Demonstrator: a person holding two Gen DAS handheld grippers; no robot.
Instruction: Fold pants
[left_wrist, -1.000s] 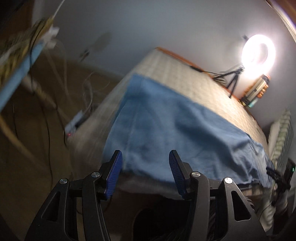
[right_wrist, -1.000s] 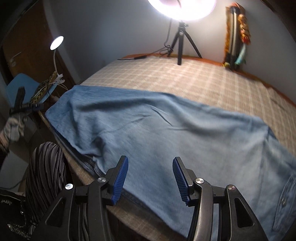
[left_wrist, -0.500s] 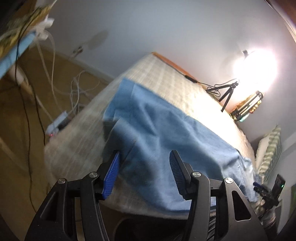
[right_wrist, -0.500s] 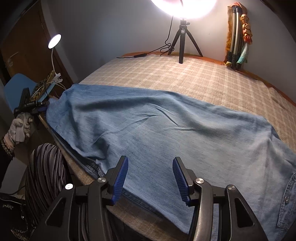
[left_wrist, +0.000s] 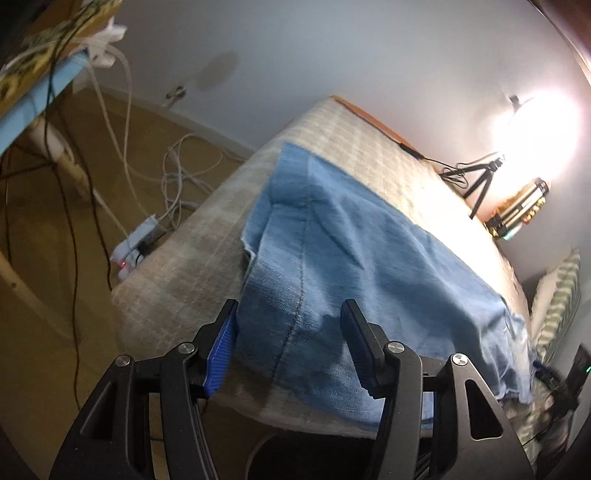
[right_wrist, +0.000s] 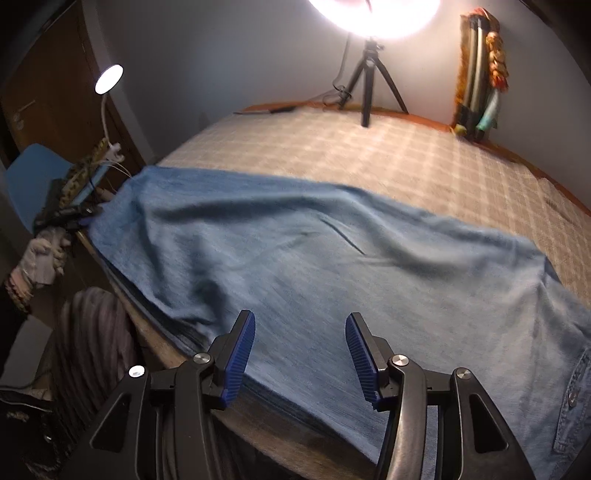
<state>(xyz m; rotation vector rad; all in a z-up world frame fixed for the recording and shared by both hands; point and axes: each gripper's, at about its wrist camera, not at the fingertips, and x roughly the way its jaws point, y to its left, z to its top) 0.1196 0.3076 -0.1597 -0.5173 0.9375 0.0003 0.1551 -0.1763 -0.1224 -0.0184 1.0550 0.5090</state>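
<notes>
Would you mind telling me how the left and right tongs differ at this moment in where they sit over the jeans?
The left tongs point at the hem end of the jeans, where a stitched seam runs between the pads; the right tongs face the broad middle of the legs. The left tongs are near the bed corner, the right tongs along its long near edge. Both are open and hold nothing.

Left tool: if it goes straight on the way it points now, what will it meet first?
Most likely the blue pants. The left tool is open, and the hem end of the pants, hanging over the corner of the bed, fills the gap between its fingers. How far off the cloth is cannot be judged from this view.
</notes>
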